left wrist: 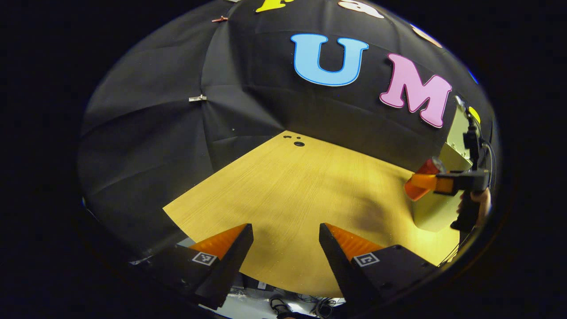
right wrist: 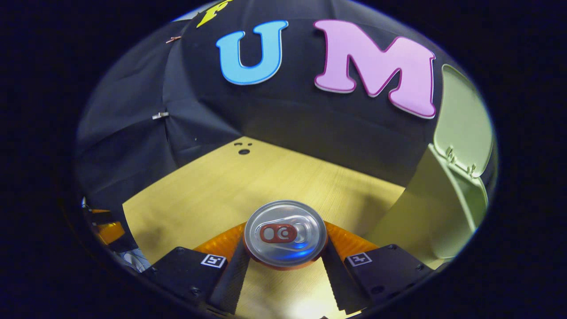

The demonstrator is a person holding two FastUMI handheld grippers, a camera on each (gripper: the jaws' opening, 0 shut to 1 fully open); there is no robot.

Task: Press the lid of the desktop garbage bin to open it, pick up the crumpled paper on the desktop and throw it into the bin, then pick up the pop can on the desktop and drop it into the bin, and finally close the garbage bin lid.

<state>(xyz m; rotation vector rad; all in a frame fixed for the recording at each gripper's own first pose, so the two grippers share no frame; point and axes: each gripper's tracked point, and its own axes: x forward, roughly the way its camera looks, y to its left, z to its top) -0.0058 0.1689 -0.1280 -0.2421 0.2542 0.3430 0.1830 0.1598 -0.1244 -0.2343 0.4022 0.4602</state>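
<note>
In the right gripper view the pop can [right wrist: 285,235], silver top with a red tab, sits between both fingers of my right gripper [right wrist: 285,241], which is shut on it, lifted above the wooden table [right wrist: 212,190]. The pale green bin [right wrist: 436,208] stands to the right with its lid [right wrist: 465,119] raised open. In the left gripper view my left gripper [left wrist: 285,232] hangs open over the table [left wrist: 292,195] with nothing between its fingers. At that view's right edge the other gripper [left wrist: 447,182] carries the red can [left wrist: 421,177] beside the bin [left wrist: 436,208].
A person's hand [left wrist: 476,201] holds the far gripper at the right of the left gripper view. Small dark holes [left wrist: 296,141] mark the table's far corner. Cables lie on the floor below the table's front edge [left wrist: 283,305].
</note>
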